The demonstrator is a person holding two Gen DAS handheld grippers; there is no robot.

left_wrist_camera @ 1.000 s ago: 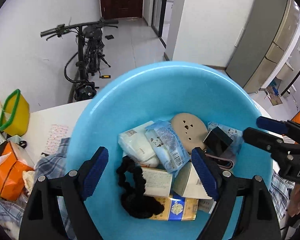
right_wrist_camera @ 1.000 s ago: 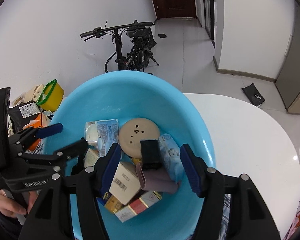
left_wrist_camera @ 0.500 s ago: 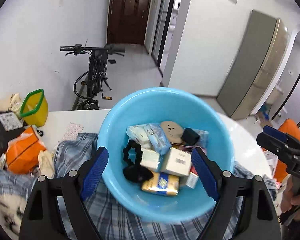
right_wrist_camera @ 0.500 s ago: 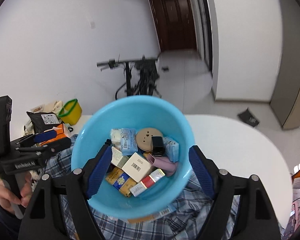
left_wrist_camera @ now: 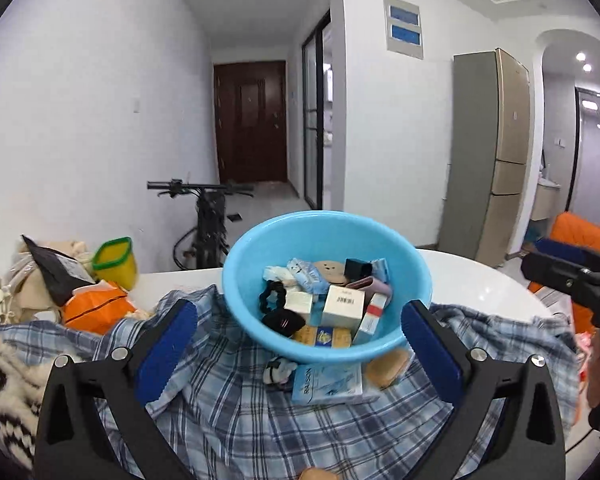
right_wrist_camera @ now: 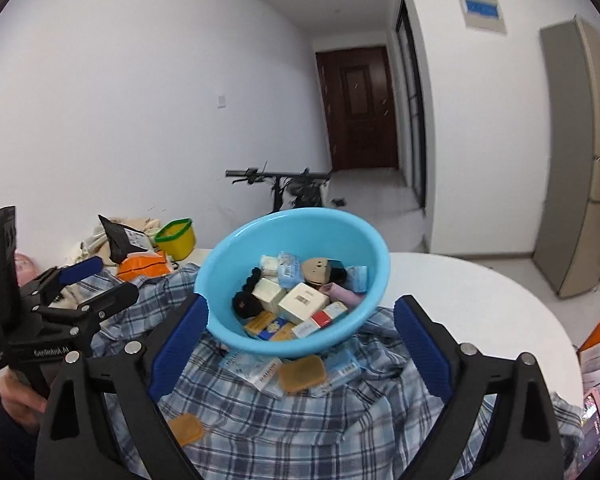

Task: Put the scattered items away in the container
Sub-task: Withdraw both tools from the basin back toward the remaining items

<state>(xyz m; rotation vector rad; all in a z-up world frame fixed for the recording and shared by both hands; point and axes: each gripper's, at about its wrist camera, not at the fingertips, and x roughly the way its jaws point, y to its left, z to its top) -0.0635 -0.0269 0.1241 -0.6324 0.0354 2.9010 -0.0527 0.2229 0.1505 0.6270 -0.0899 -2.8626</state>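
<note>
Two views: both look over a plaid cloth at one blue bowl.
Left view, bowl: the bowl (left_wrist_camera: 328,240) sits on the cloth (left_wrist_camera: 236,400), full of small boxes, packets and a black scrunchie (left_wrist_camera: 274,298).
Left view, jaws: the left gripper (left_wrist_camera: 298,344) is opening, pads wide, nothing between them; the bowl lies ahead, framed by the fingers but apart from them.
Left view only: a blue packet (left_wrist_camera: 326,382) and a tan pad (left_wrist_camera: 388,362) just under the bowl's near rim, an orange chair (left_wrist_camera: 580,236) at right, a patterned knit (left_wrist_camera: 0,376) at left.
Right view, bowl: same bowl (right_wrist_camera: 296,224), tilted toward the camera on the cloth (right_wrist_camera: 300,420).
Right view, jaws: the right gripper (right_wrist_camera: 300,344) is opening, wide and empty; the bowl is ahead, untouched.
Right view only: a second tan pad (right_wrist_camera: 186,430) low on the cloth, the white table (right_wrist_camera: 480,304) bare at right, and a hand (right_wrist_camera: 18,394) holding the left gripper's handle.
</note>
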